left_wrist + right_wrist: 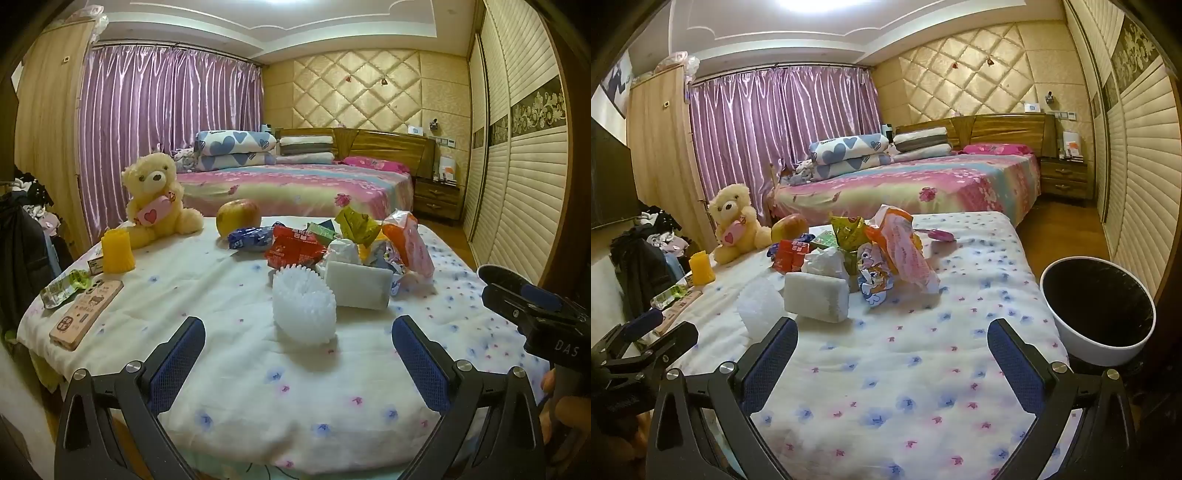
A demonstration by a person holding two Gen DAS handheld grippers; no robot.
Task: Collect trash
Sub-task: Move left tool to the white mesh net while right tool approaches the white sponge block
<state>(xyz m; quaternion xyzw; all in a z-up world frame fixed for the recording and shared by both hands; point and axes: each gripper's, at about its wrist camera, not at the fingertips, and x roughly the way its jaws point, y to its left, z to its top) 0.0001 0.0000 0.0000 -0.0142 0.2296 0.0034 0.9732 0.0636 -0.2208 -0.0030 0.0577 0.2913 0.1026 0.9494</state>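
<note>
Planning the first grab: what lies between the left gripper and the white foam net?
Nothing: in the left wrist view only bare flowered cloth lies between the open left gripper and the white foam net.

Teddy bear (157, 195), apple (238, 217), phone (86, 314) on flowered cloth (295, 387).

A home bedroom is shown. A made bed (295, 184) with a wooden headboard (388, 142) and stacked pillows (236, 147) is seen against a quilted wall panel (354, 88). Purple curtains (166, 122) are drawn, louvred wardrobe doors (524, 158) line one side, and a nightstand (437, 197) is placed beside the bed.
</note>
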